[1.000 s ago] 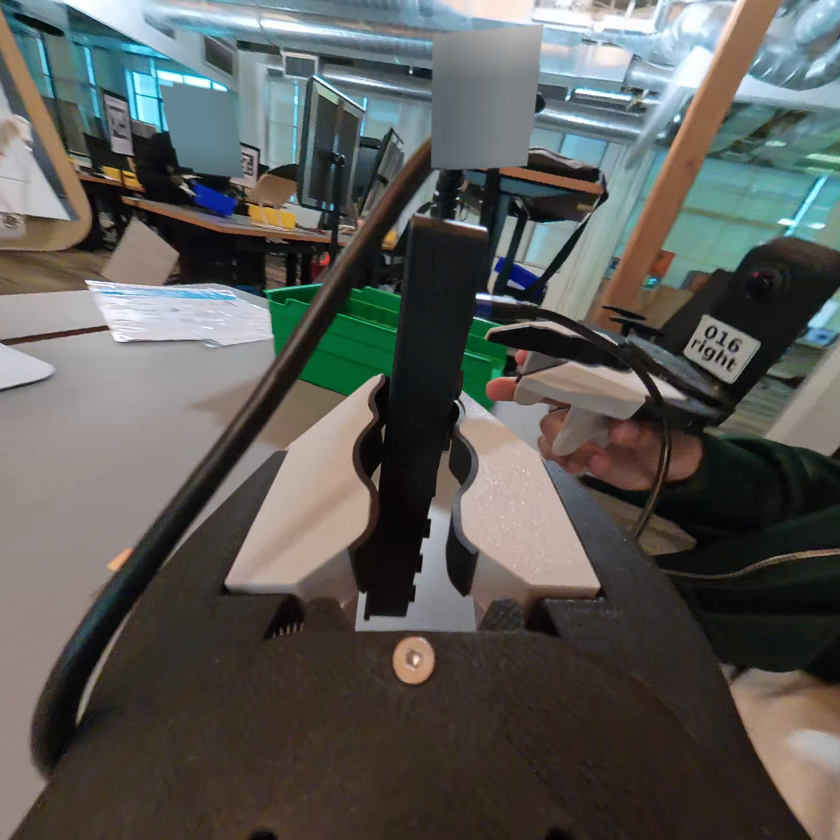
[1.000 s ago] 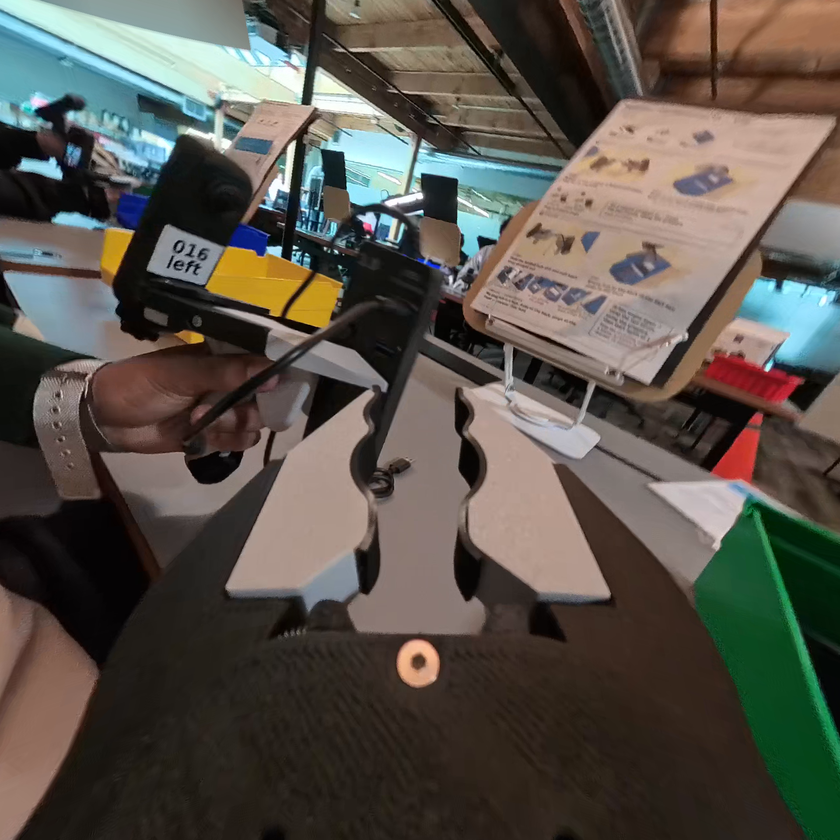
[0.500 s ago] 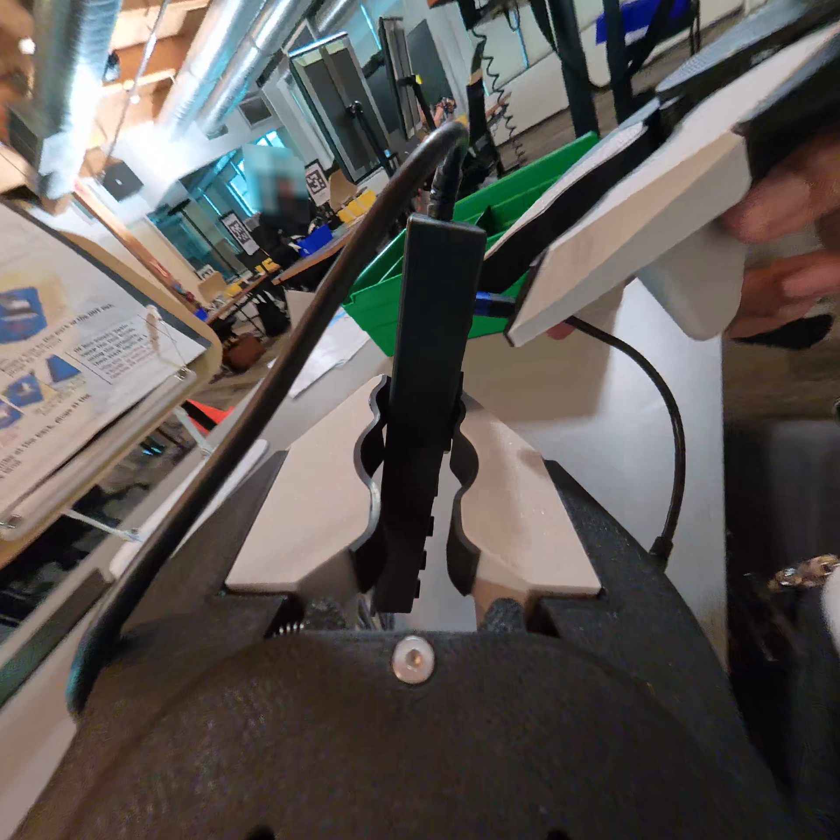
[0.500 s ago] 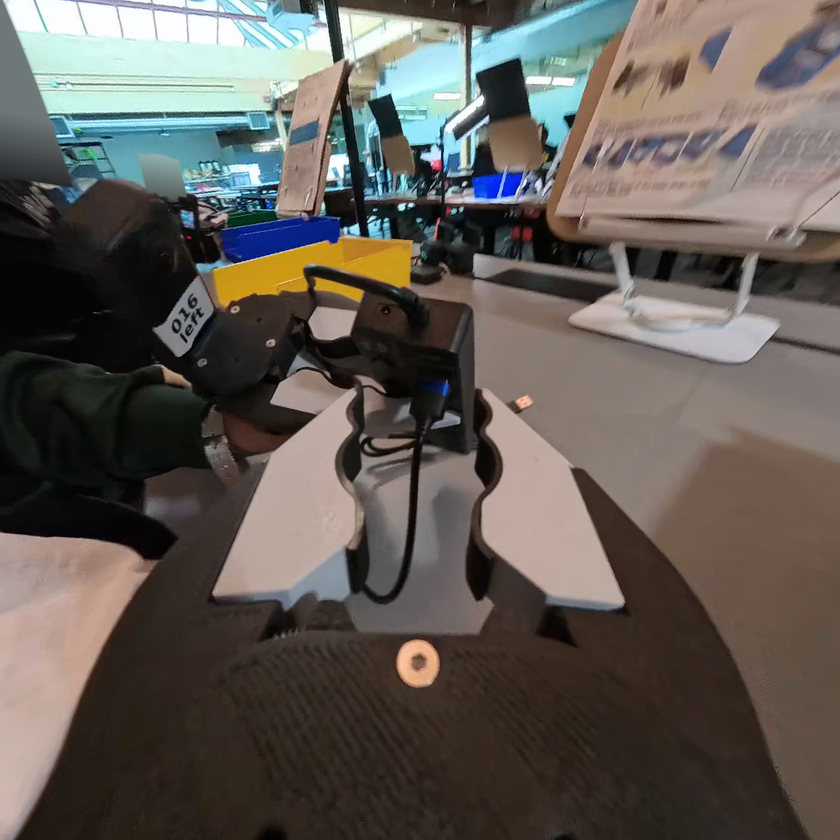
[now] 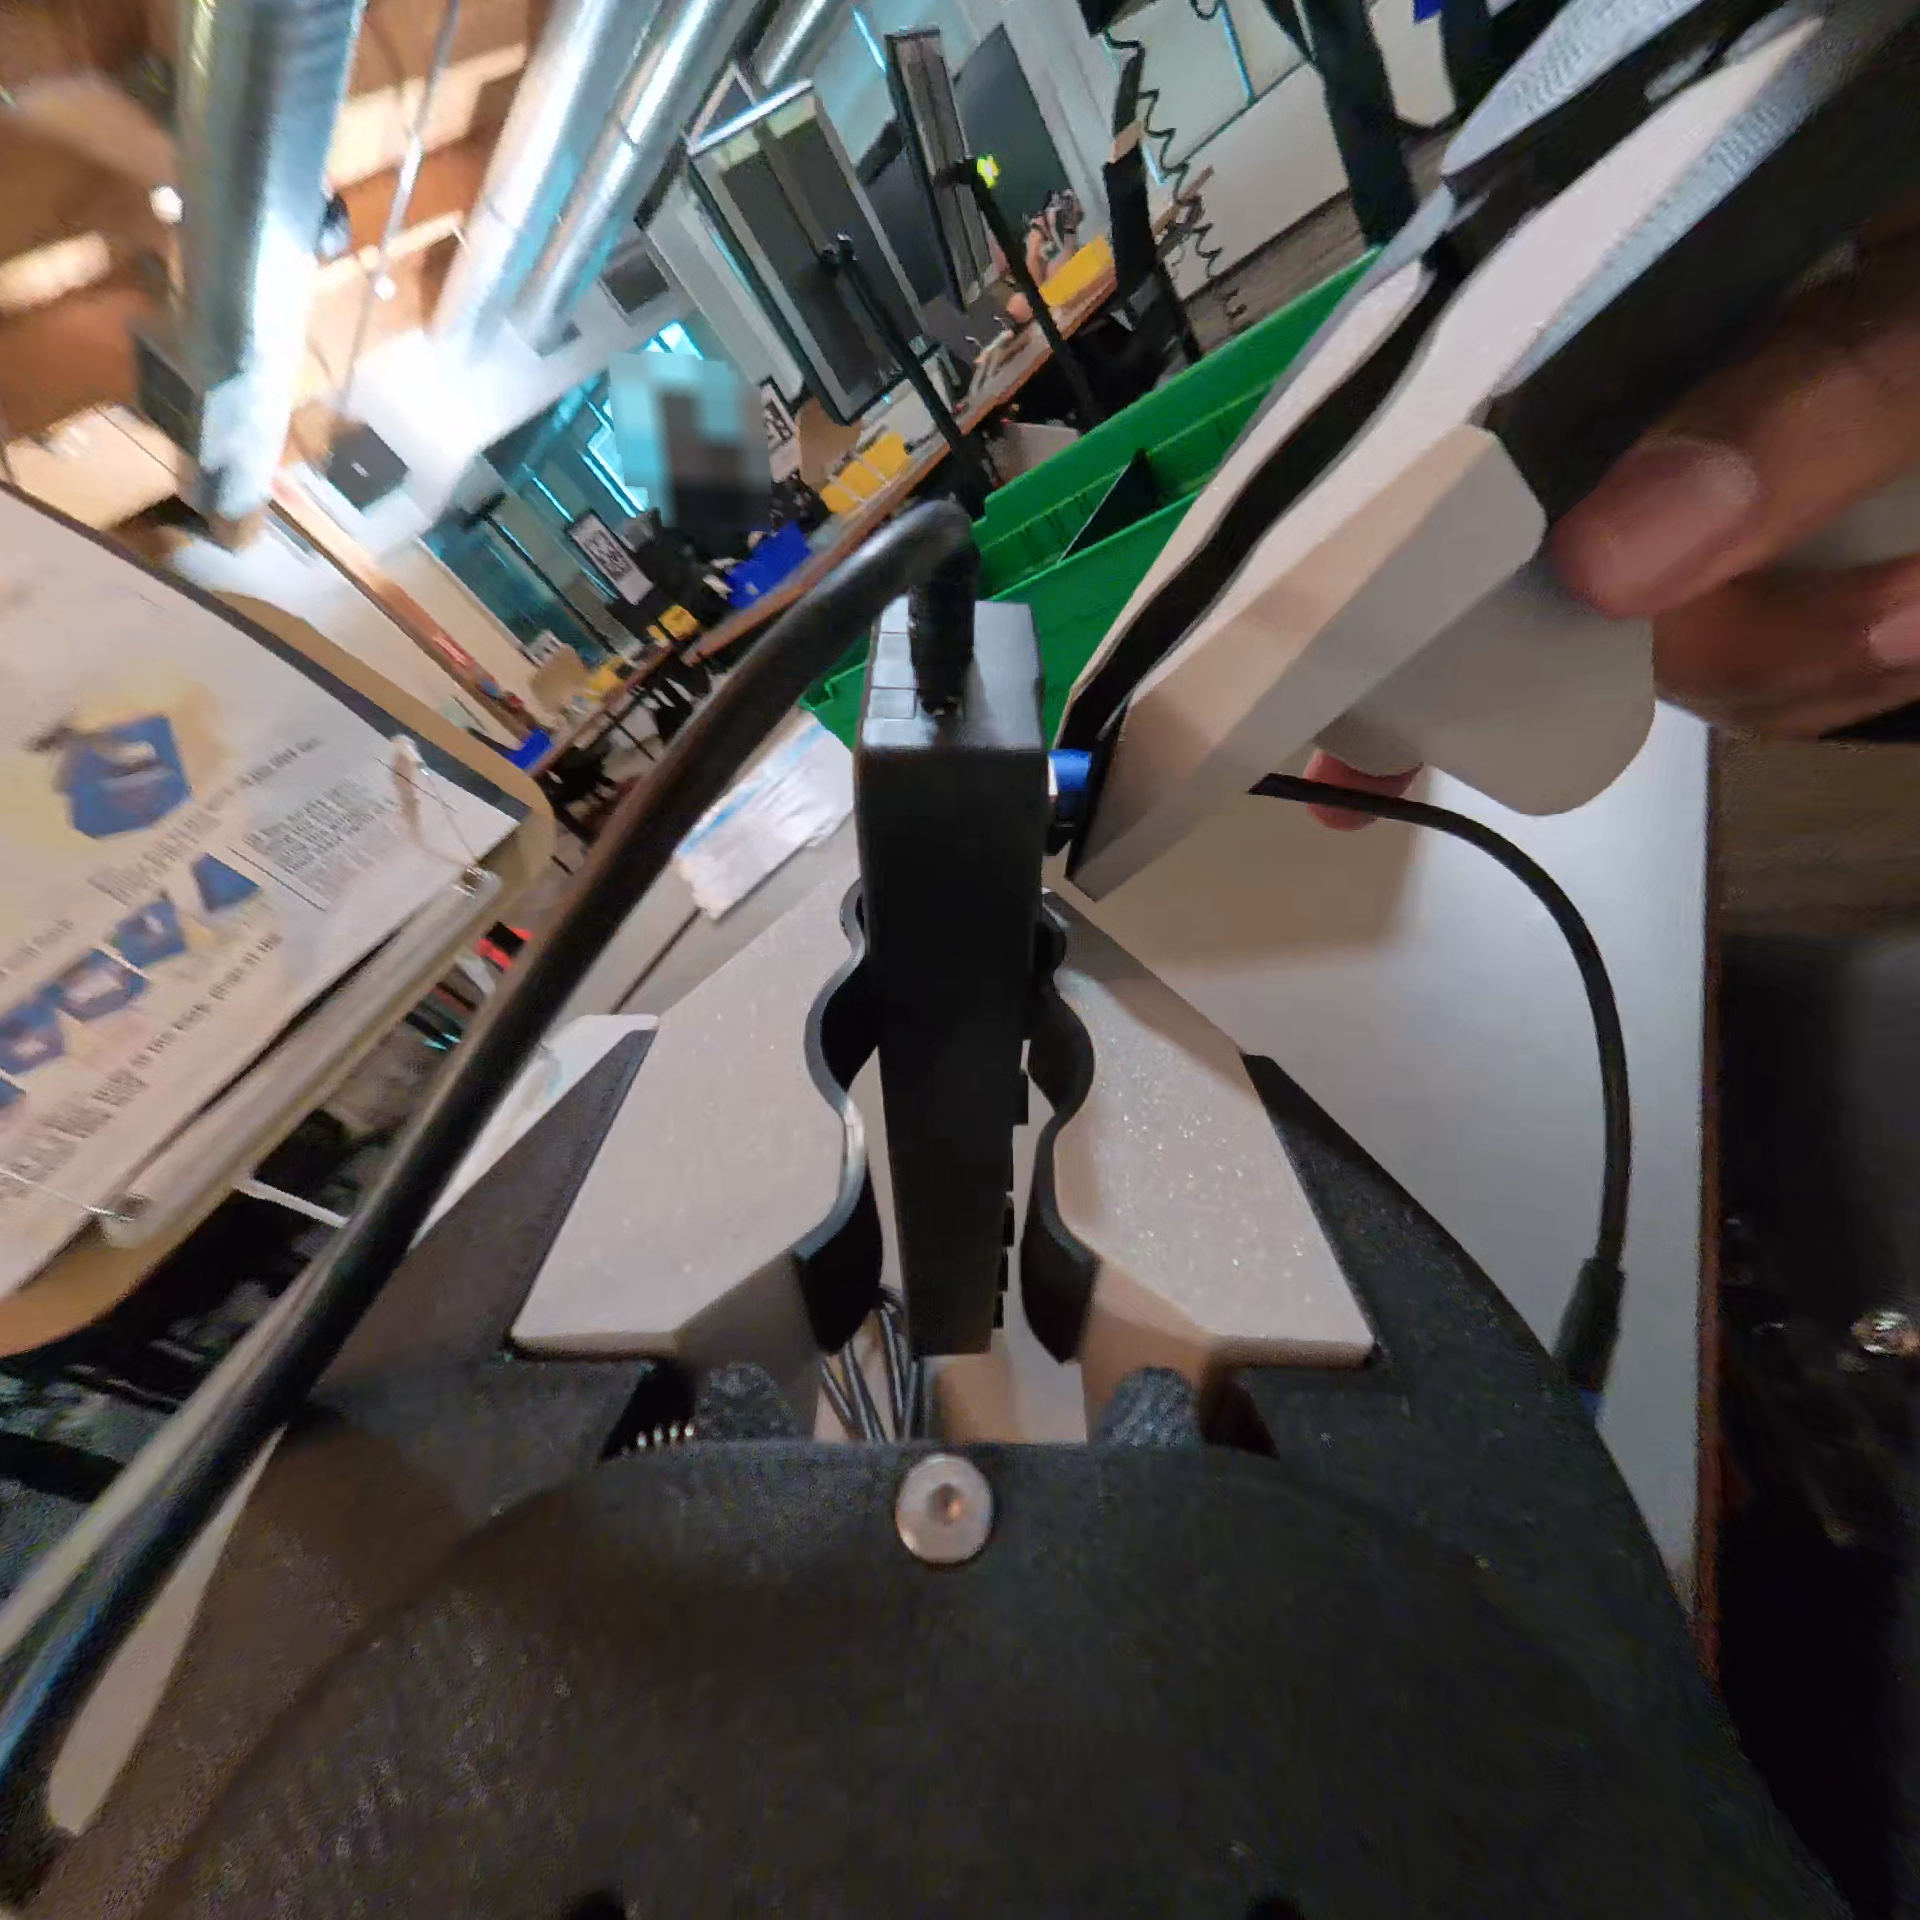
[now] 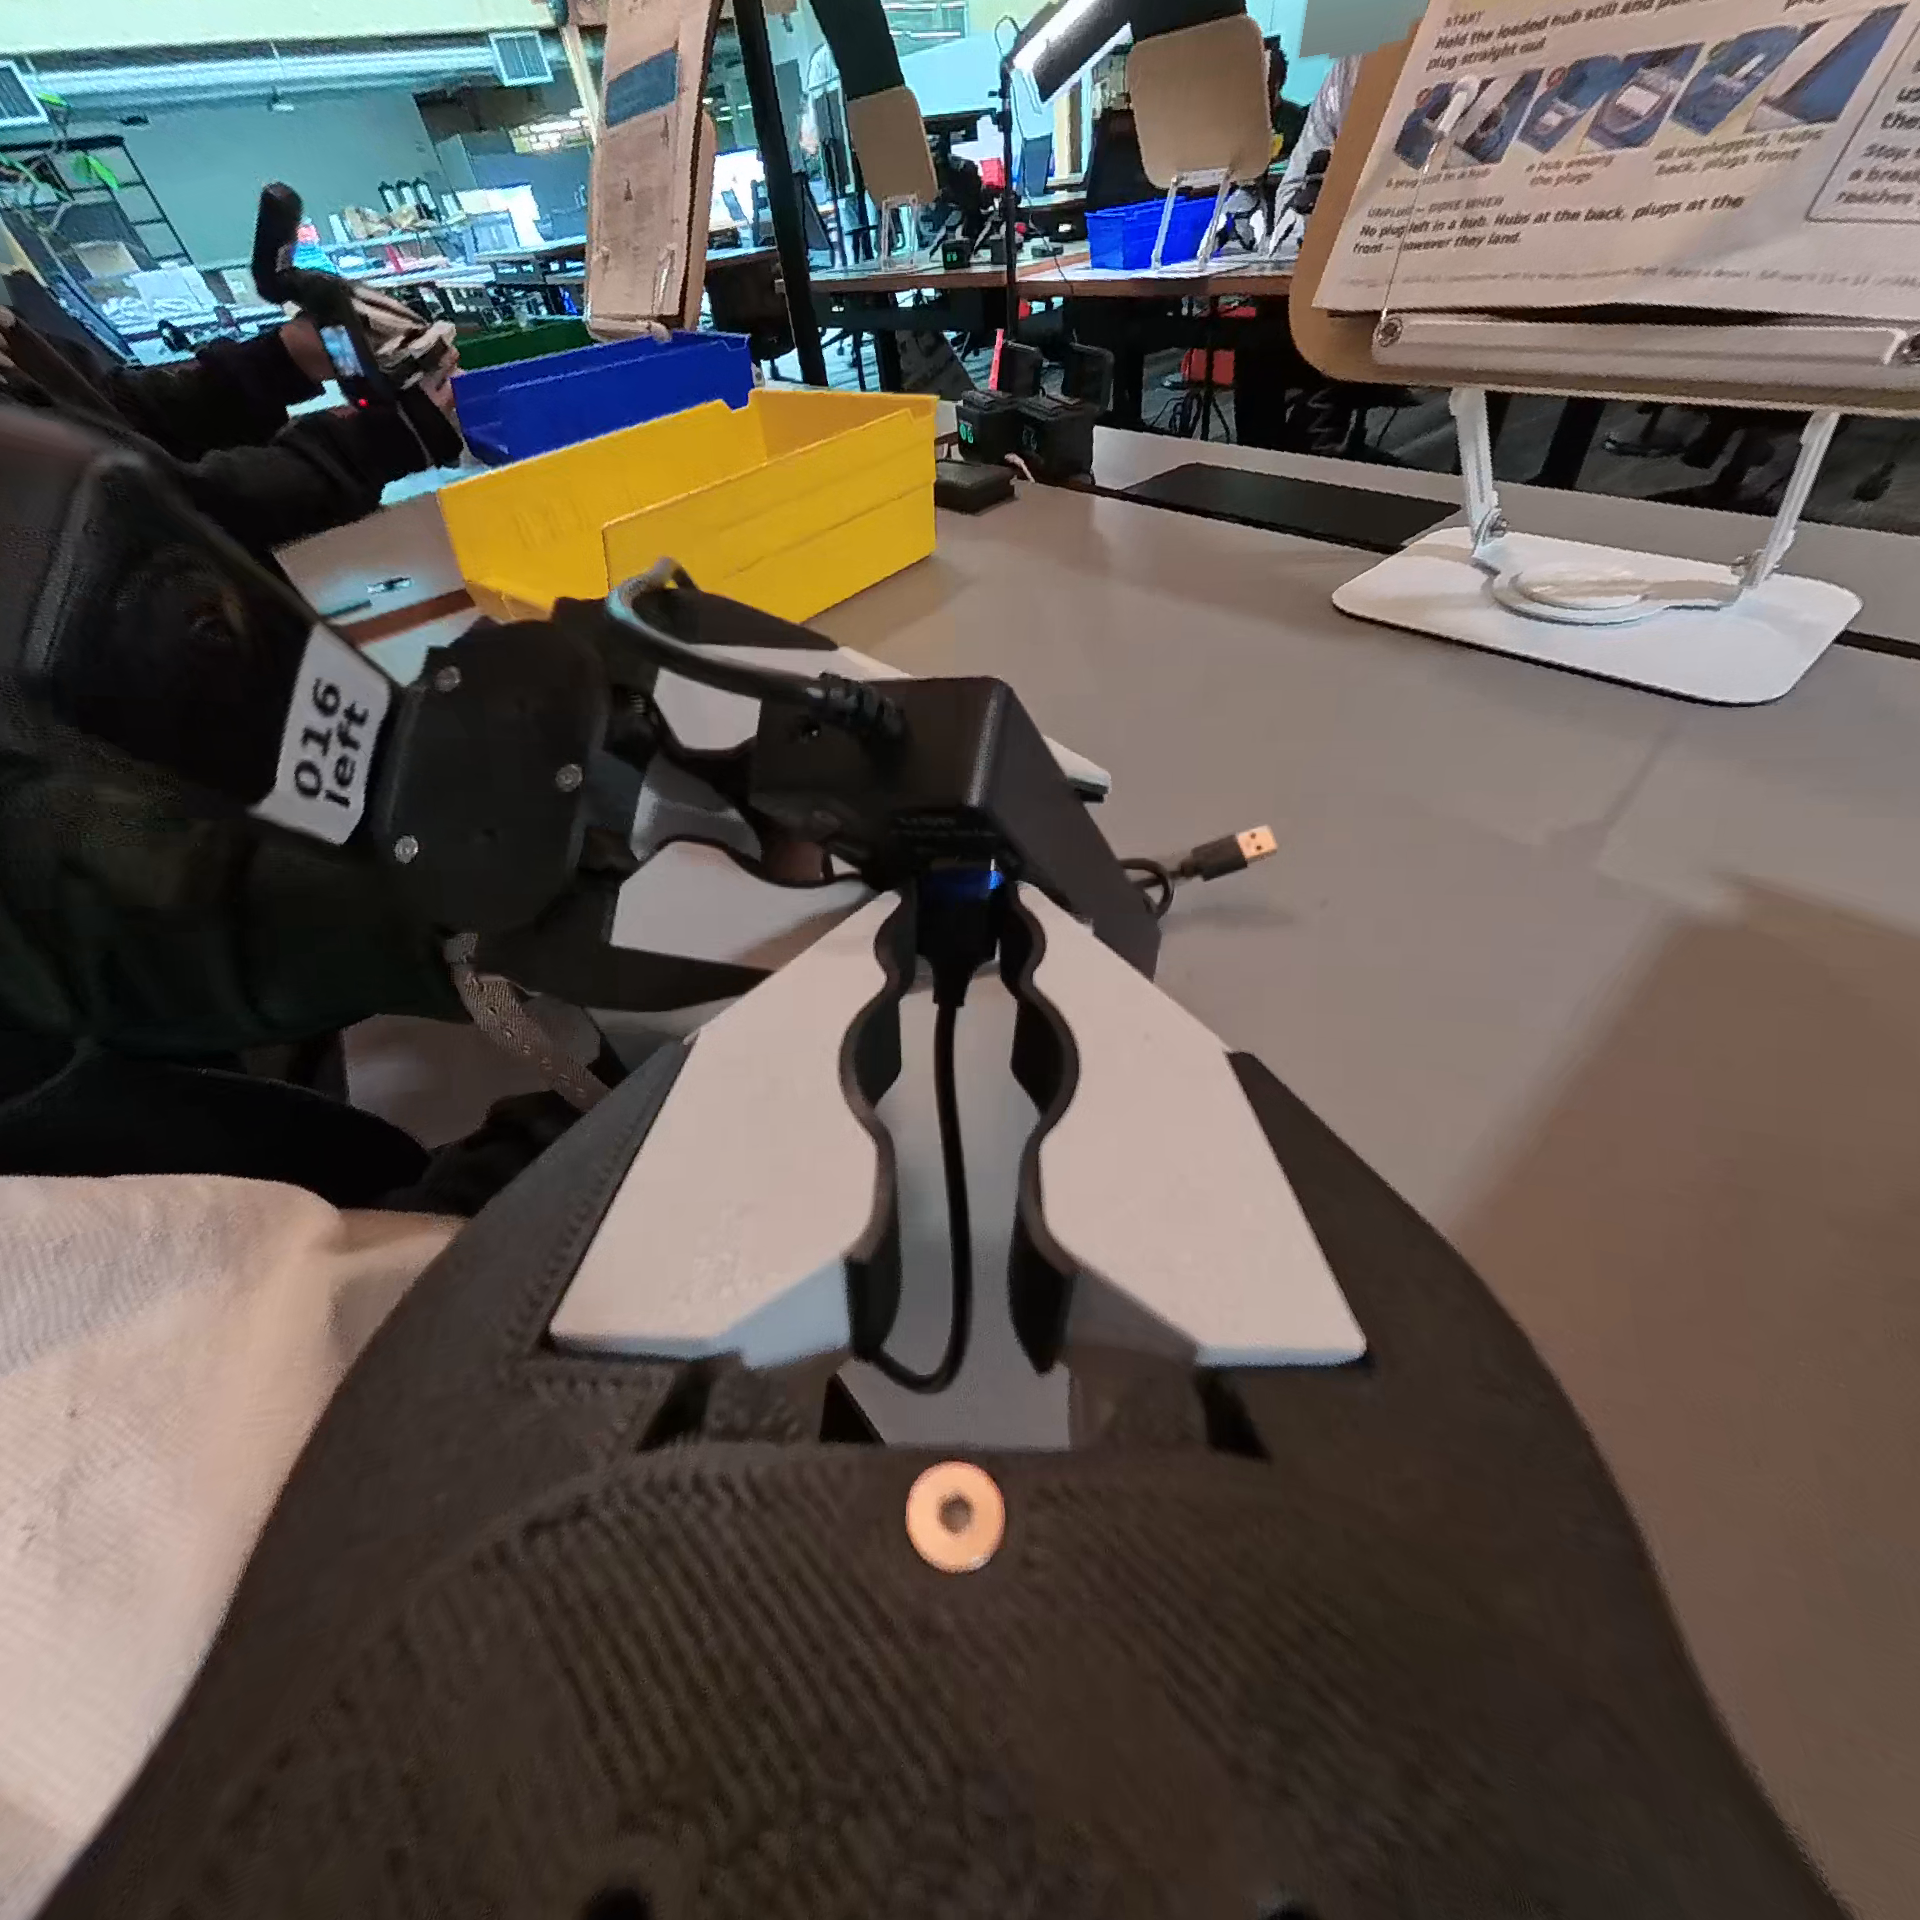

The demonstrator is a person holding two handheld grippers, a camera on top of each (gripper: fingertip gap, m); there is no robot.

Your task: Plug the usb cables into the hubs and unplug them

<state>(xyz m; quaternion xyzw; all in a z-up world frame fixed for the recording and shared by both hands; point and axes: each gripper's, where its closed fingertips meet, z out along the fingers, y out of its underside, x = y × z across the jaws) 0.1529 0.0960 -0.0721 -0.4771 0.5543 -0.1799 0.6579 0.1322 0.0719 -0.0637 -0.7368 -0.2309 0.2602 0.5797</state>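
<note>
Since 0.5 s ago, right gripper fingers closed on the plug; left gripper clamps the hub, frame centre. Angled pull risks jamming.

Hub: held above the table, between the two grippers.
Left gripper: left of the hub, clamping it.
Right gripper: in front of the hub, tips around the plug.
Loose connector: on the table, right of the hub.
Bin: behind the hub.
Stand: far right on the table.
</note>
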